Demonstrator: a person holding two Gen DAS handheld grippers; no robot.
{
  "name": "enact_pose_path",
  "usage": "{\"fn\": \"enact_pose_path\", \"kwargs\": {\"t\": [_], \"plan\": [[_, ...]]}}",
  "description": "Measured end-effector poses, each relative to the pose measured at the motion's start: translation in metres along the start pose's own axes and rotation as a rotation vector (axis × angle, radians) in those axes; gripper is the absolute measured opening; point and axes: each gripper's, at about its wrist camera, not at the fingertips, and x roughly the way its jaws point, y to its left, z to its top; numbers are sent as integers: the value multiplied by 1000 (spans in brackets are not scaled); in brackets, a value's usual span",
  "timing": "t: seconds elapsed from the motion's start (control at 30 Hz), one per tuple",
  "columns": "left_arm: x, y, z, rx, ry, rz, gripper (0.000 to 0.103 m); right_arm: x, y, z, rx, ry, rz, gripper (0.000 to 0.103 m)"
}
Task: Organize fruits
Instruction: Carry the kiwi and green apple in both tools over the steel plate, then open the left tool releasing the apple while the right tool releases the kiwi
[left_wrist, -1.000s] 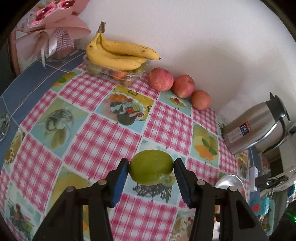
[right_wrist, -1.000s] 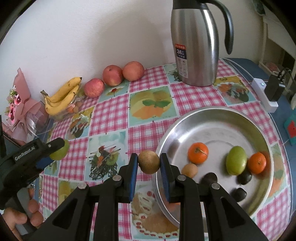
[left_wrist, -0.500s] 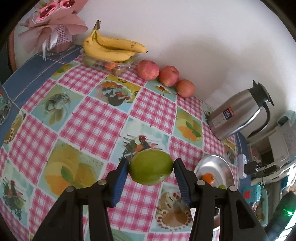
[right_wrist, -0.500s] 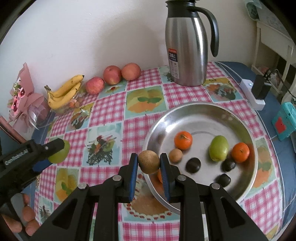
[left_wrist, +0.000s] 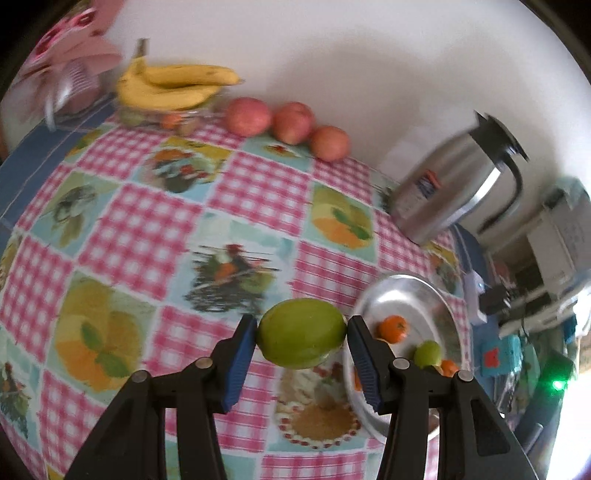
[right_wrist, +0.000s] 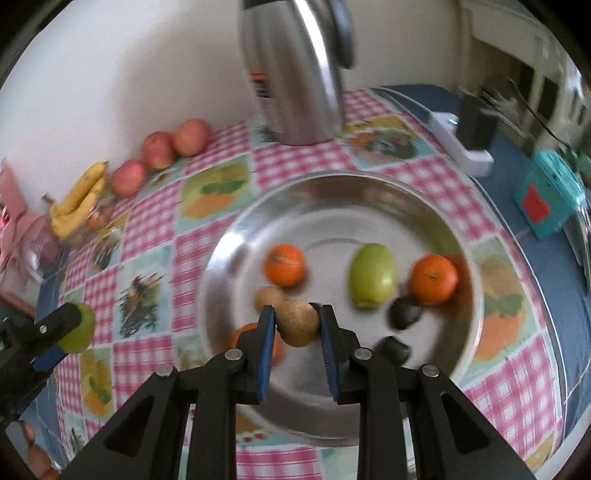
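My left gripper (left_wrist: 301, 338) is shut on a green fruit (left_wrist: 301, 332) and holds it above the tablecloth, left of the steel bowl (left_wrist: 402, 291). It also shows at the left of the right wrist view (right_wrist: 79, 328). My right gripper (right_wrist: 297, 324) is shut on a small brown fruit (right_wrist: 298, 322) and holds it over the near left part of the steel bowl (right_wrist: 369, 188). In the bowl lie oranges (right_wrist: 284, 264), a green fruit (right_wrist: 372, 275), a brown fruit (right_wrist: 267, 298) and dark fruits (right_wrist: 405, 313).
A steel jug (right_wrist: 295, 70) stands behind the bowl. Three red apples (left_wrist: 288, 122) and bananas (left_wrist: 173, 86) on a clear tray lie along the wall. A pink bouquet (left_wrist: 70, 74) is at the far left. A white power strip (right_wrist: 461, 144) and teal box (right_wrist: 546, 195) lie right of the bowl.
Both grippers have moved right with their fruit. The right gripper has gone from the bowl's left rim to over its inside. The left gripper has come nearer the bowl.
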Motion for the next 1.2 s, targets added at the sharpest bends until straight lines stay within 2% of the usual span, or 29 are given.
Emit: {"fn": "enact_pose_path", "kwargs": {"t": [0.23,0.37,1.2], "plan": [[16,-46,-13,115,36,-74,54,0,-16,2,37,-8,-26,25],[25,-61,-17,166,32,-77,54,3,-17,1,40,-4,-27,25],[67,-63,-19,173,68,-71,54,9,-16,-5,43,68,-58,25]]}}
